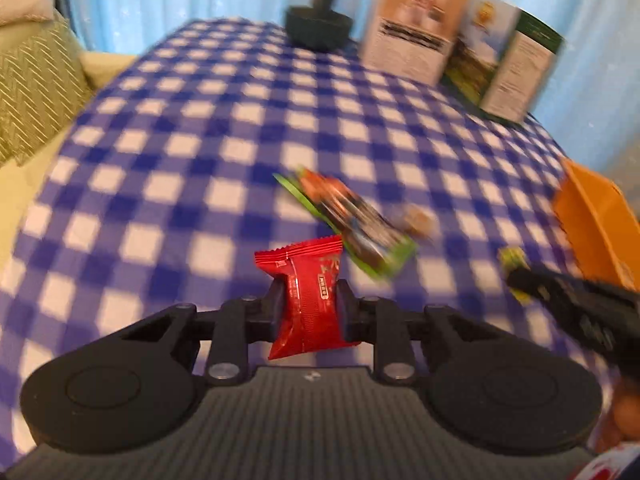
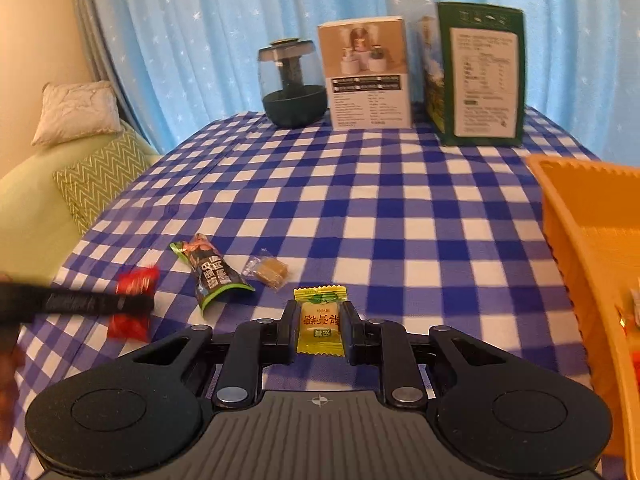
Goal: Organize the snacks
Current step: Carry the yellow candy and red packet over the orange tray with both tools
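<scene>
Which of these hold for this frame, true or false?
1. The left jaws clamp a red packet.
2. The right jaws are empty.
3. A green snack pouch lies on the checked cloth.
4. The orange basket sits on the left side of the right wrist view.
1. True: the left gripper pinches the red packet.
2. False: the right gripper holds a yellow candy.
3. True: the green snack pouch lies on the checked cloth.
4. False: the orange basket is at the right.
</scene>
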Motion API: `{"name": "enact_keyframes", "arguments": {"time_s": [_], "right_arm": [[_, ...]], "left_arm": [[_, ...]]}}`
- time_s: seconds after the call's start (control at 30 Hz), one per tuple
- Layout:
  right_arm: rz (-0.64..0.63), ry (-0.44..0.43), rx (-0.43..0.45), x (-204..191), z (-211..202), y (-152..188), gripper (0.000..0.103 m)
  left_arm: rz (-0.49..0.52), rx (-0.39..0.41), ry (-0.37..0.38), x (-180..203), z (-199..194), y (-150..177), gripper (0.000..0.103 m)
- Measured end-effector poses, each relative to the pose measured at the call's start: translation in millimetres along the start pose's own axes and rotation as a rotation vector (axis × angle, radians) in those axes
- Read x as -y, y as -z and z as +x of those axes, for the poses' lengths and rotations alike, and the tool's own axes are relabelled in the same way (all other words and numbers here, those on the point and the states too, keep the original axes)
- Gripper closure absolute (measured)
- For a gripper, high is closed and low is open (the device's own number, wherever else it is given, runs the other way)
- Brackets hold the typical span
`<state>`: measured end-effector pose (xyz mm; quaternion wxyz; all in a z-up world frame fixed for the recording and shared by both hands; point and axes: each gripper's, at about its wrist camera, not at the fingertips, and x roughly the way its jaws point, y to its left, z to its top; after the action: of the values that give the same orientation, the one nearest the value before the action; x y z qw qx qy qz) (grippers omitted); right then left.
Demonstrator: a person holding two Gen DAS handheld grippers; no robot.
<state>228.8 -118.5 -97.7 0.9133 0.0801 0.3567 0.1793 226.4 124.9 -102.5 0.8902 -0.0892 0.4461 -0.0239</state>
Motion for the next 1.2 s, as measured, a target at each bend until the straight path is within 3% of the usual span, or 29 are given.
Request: {"name": "enact_keyframes", "arguments": {"time_s": [0.13,0.37,0.5,0.73,1.2], "right_arm": [[0.004,0.01,-0.007,6.0,-15.1,7.4,0.082],[0.024,0.009,-0.006,9.3,-31.1,17.8,0.082],[0.035,0.006,-0.012,11.4,-35.3,20.9,0.082],[0.047,0.009,0.0,14.6,-58.8,23.1,0.082],[0.116,0.063,0.09,35.1,-151.5,17.3,0.082]], "left_arm": [[0.039,-0.032,0.042,19.5,-5.9,29.3,0.08],[0.151,0.024,-0.048,41.0,-4.9,42.1,0.076],[0.158,0.048,-0.075,45.1,-3.3,42.7,0.078],[0.133,0.065,-0.039,62.8,-19.7,43.8,0.08],[0.158,0.15,0.055,142.8,-91.2,41.3,0.08]]}}
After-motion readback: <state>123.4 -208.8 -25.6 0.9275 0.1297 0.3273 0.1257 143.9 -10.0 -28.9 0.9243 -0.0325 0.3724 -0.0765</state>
